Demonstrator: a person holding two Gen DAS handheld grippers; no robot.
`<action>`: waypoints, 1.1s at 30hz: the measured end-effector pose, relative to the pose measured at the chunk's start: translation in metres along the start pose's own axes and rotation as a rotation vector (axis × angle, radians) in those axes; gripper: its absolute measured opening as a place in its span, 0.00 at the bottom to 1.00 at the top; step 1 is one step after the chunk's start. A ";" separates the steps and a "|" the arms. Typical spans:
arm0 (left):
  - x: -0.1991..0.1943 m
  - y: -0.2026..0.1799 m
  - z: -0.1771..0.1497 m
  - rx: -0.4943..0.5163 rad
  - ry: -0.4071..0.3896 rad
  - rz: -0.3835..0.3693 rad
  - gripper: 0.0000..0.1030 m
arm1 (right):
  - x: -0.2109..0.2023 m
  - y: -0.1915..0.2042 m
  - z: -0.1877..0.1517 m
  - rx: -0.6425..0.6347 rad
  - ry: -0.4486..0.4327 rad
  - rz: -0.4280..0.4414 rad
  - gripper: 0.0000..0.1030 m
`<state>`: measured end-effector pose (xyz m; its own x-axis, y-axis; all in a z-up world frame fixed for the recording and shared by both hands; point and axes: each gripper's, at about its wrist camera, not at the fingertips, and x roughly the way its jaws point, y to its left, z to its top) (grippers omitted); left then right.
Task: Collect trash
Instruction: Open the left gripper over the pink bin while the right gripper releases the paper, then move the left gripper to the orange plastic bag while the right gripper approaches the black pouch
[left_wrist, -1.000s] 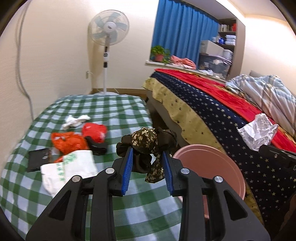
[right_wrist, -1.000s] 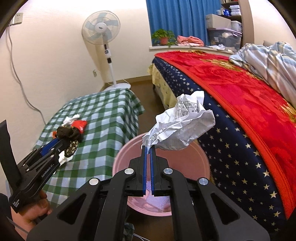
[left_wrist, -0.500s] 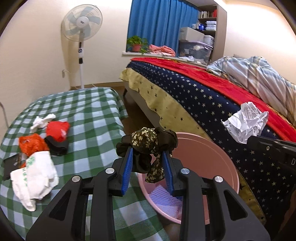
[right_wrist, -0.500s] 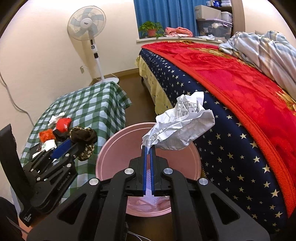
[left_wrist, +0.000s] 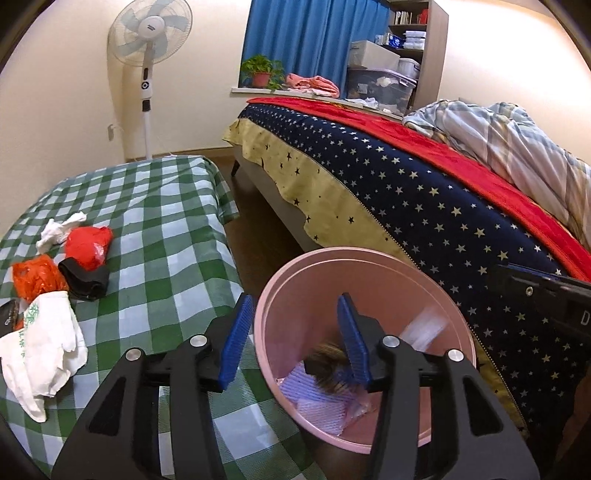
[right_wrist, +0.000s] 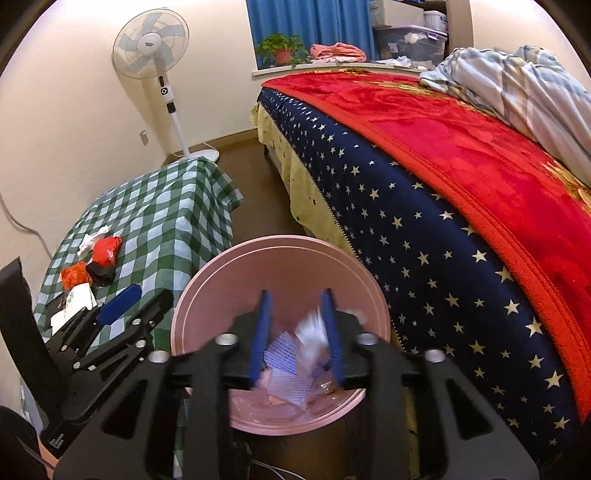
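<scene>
A pink bin (left_wrist: 354, 254) stands on the floor between the checked table and the bed. My left gripper (left_wrist: 294, 300) hangs over its left rim, jaws opening, nothing between the pads. A dark patterned cloth (left_wrist: 328, 363) drops as a blur into the bin just below it. My right gripper (right_wrist: 295, 295) is above the bin (right_wrist: 280, 240) with its jaws opening too. The crumpled white paper (right_wrist: 312, 332) falls blurred beneath them, free of the pads. On the table lie a white tissue (left_wrist: 59, 230), a red bag (left_wrist: 88, 247), an orange bag (left_wrist: 35, 275), a black piece (left_wrist: 85, 282) and a white plastic bag (left_wrist: 40, 343).
The green checked table (left_wrist: 166, 221) is at the left and the bed with a starred blue cover (left_wrist: 424, 206) and red blanket at the right. Between them runs a narrow strip of floor. A standing fan (left_wrist: 147, 48) is by the far wall. Blue-white scraps lie in the bin's bottom.
Both grippers have swung over the bin and sunk a little. Both have opened: the left let go of the dark cloth and the right let go of the crumpled paper, and both pieces are dropping into the bin.
</scene>
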<state>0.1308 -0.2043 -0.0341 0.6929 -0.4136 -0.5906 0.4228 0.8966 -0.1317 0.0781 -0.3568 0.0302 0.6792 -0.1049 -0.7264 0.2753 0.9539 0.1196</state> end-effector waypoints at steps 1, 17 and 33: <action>-0.001 0.001 0.000 -0.002 -0.003 0.000 0.46 | 0.000 0.001 0.000 -0.001 -0.002 0.000 0.35; -0.034 0.020 0.003 -0.006 -0.055 0.036 0.45 | -0.016 0.019 -0.005 -0.029 -0.058 0.043 0.35; -0.073 0.099 0.000 -0.128 -0.122 0.206 0.31 | -0.004 0.077 -0.009 -0.086 -0.095 0.180 0.35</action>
<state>0.1221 -0.0857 -0.0039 0.8252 -0.2294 -0.5161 0.1935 0.9733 -0.1232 0.0903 -0.2801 0.0361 0.7741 0.0469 -0.6314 0.0880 0.9796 0.1806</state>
